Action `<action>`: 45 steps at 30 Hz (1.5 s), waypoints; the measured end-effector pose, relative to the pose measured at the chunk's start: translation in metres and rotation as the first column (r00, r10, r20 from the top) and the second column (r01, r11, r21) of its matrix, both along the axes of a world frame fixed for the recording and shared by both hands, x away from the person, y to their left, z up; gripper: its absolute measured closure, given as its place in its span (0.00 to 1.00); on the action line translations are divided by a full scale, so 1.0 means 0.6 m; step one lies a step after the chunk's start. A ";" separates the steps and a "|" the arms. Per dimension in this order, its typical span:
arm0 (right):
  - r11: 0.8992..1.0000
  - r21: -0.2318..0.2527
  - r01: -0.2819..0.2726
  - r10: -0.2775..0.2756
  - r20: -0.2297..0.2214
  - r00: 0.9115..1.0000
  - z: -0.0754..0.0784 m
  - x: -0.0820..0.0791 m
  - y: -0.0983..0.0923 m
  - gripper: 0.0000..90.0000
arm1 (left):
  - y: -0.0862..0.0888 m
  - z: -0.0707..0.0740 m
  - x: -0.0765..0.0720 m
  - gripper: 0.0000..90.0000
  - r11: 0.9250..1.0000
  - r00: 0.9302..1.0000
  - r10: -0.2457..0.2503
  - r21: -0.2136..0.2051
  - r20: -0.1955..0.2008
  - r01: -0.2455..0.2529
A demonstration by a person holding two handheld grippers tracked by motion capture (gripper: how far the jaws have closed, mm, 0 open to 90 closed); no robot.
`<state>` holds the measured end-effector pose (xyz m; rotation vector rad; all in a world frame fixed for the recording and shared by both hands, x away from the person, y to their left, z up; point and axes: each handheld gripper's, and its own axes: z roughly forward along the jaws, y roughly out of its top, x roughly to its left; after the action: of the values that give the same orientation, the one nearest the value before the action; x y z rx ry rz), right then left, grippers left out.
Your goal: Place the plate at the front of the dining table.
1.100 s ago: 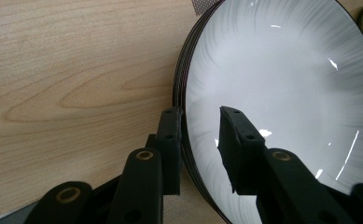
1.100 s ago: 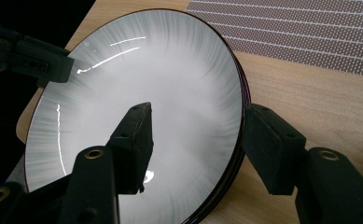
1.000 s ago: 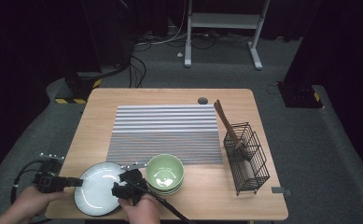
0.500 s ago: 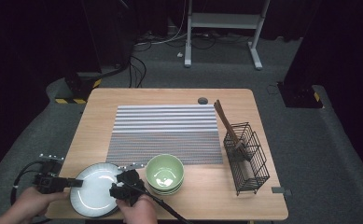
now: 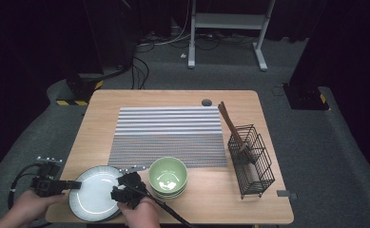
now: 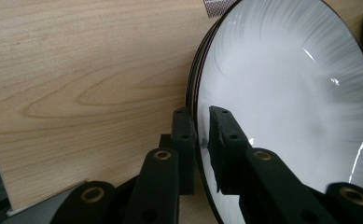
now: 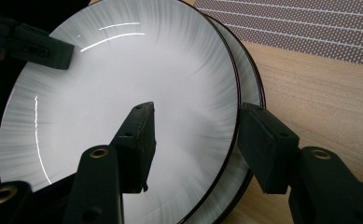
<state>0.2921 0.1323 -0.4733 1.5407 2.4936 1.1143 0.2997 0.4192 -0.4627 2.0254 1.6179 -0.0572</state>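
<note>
Now pinching the rim of the top glossy white round plate (image 6: pixel 282 93) with the left gripper (image 6: pixel 202 140), straddling its opposite rim with the right gripper's (image 7: pixel 195 144) spread jaws, plate not yet lifted off the stack beside the green ceramic bowls (image 5: pixel 168 173).

Dark room w/ grey carpet floor (image 5: pixel 330 142). Wooden counter (image 5: pixel 173 97) in the middle, lit from above. Behind it a white metal frame (image 5: pixel 228 21) w/ cables (image 5: pixel 147 47) on the floor; black-yellow hazard tape (image 5: pixel 73 102) at left.
</note>
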 end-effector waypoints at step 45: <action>0.992 0.043 -0.121 0.124 -0.078 0.989 -0.033 0.013 0.010 0.58 | 0.024 0.017 -0.007 0.92 1.000 1.000 0.014 0.000 0.023 -0.014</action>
<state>0.3001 0.1382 -0.4932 1.4887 2.6686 1.1430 0.2954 0.4335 -0.4525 2.0078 1.6178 -0.0283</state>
